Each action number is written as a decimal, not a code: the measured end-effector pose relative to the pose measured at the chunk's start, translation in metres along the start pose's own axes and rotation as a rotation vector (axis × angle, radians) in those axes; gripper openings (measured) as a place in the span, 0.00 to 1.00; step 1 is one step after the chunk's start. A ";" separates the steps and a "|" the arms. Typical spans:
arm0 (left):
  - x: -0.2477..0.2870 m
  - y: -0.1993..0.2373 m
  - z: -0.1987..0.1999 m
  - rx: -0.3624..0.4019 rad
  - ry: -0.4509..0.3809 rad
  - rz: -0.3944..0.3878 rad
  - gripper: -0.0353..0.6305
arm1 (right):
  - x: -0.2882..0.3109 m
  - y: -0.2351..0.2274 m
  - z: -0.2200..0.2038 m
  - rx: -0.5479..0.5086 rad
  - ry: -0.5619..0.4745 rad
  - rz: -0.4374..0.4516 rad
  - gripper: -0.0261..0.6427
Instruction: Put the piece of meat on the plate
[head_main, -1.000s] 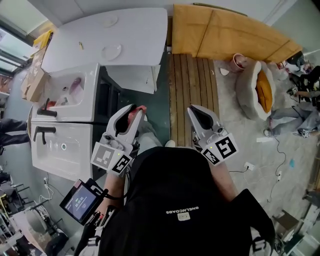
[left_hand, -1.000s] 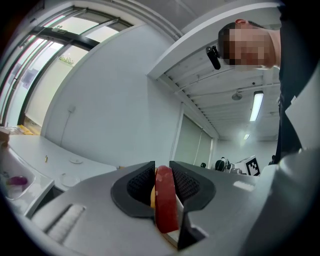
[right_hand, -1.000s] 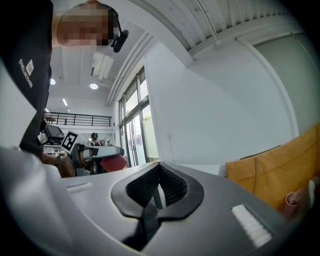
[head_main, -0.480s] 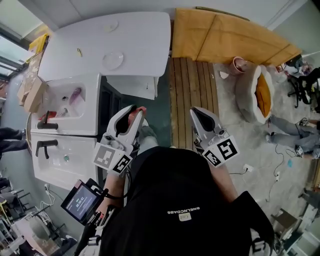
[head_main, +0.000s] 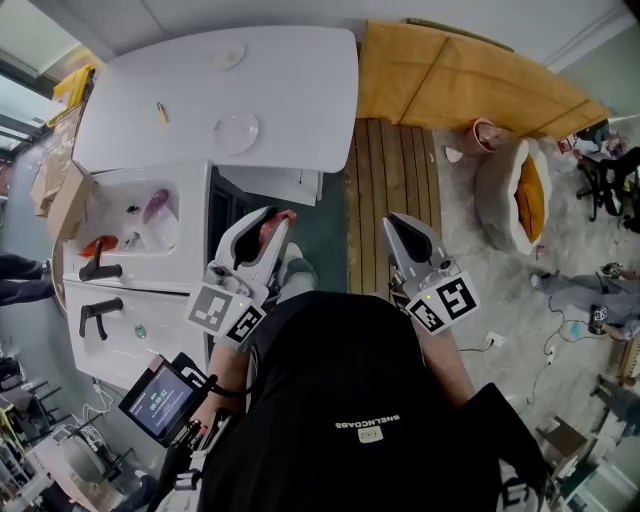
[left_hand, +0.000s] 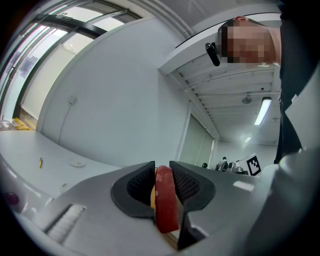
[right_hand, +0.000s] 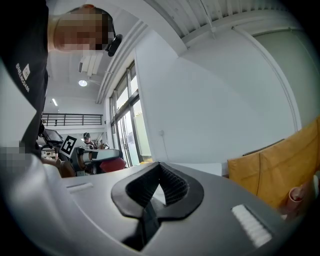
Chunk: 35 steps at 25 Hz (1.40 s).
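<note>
In the head view my left gripper (head_main: 271, 219) is shut on a red piece of meat (head_main: 278, 221), held level in the air short of the white table (head_main: 290, 80). The left gripper view shows the meat (left_hand: 166, 205) standing on edge, pinched between the ribbed pads of my left gripper (left_hand: 162, 168). A small clear plate (head_main: 237, 131) lies on the table, ahead and a little left of that gripper; it also shows far off as a plate (left_hand: 77, 162). My right gripper (head_main: 396, 221) is beside it over the wooden slats, and my right gripper (right_hand: 160, 165) is shut and holds nothing.
A white sink unit (head_main: 140, 240) with black taps (head_main: 98, 268) stands at the left. A second plate (head_main: 226, 57) and a small yellow stick (head_main: 161, 112) lie on the table. Yellow cushions (head_main: 460, 80) and a pet bed (head_main: 515, 190) are at the right.
Both grippers have moved forward toward the white table, which now lies closer to them in the head view. The meat stays pinched in the left gripper.
</note>
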<state>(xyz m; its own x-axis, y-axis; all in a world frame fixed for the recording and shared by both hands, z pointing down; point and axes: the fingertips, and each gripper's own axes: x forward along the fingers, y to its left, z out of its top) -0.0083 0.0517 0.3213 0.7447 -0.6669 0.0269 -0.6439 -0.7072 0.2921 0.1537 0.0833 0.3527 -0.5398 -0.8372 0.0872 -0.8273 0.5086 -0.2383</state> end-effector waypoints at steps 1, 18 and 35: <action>0.002 0.007 0.001 -0.005 0.000 0.000 0.22 | 0.007 -0.001 0.000 0.002 0.002 -0.003 0.05; 0.021 0.108 0.020 -0.028 0.009 0.008 0.22 | 0.107 -0.004 0.003 0.014 0.027 -0.021 0.05; 0.026 0.208 0.007 -0.100 0.055 0.062 0.22 | 0.191 0.005 -0.009 0.026 0.095 0.001 0.05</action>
<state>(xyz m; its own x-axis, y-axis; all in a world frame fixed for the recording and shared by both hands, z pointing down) -0.1240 -0.1140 0.3756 0.7142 -0.6929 0.0990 -0.6702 -0.6362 0.3822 0.0449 -0.0720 0.3771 -0.5543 -0.8131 0.1781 -0.8230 0.5034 -0.2631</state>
